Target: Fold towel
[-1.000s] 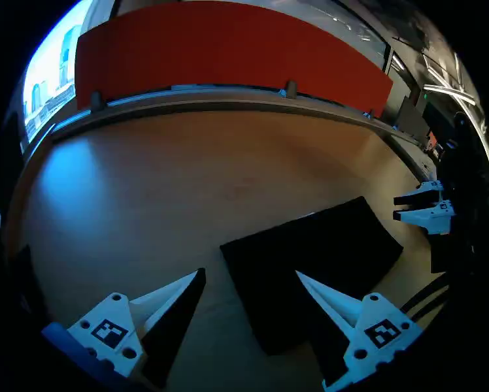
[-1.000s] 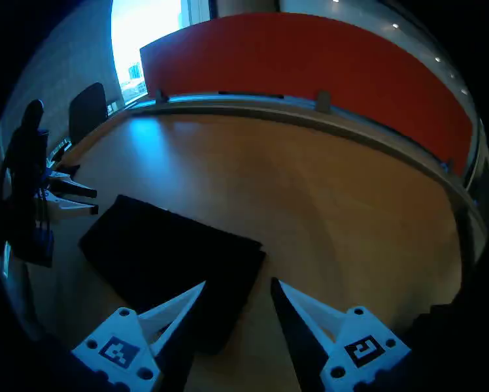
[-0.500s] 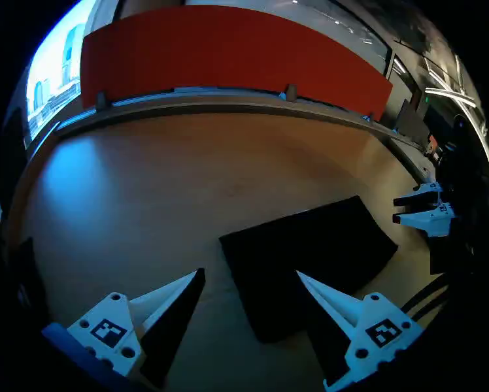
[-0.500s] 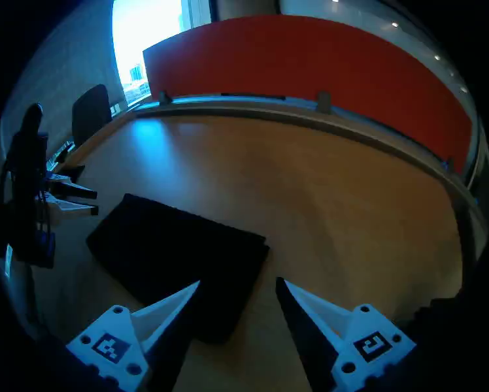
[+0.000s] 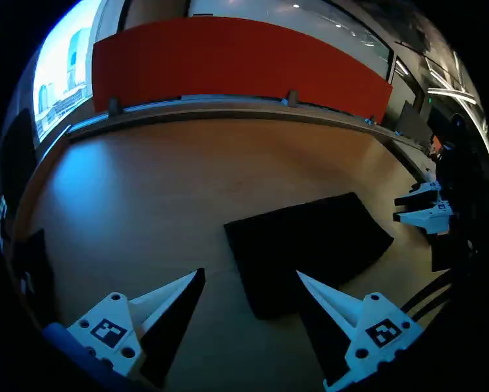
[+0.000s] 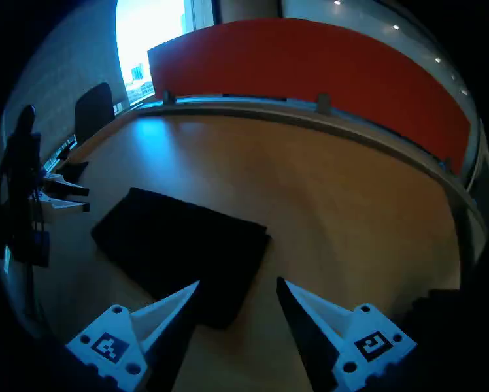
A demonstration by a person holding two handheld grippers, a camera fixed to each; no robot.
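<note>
The flat black towel (image 5: 306, 245) at lower centre looks like soft, matt cloth. The pale wooden tabletop (image 5: 179, 176) is smooth and faintly glossy. The red partition panel (image 5: 231, 62) across the top looks matt.

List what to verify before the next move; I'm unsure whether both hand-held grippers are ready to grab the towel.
1. Left hand-held gripper open and gripping nothing: ok.
2. Right hand-held gripper open and gripping nothing: ok.
3. Black towel lying flat on the wooden table: ok.
4. A towel edge pinched between either gripper's fingers: not ok; neither is closed on the cloth.
5. Towel lying between the two grippers, one at each end: ok.
6. How many layers are already folded: cannot tell; the towel is too dark to show seams.
</note>
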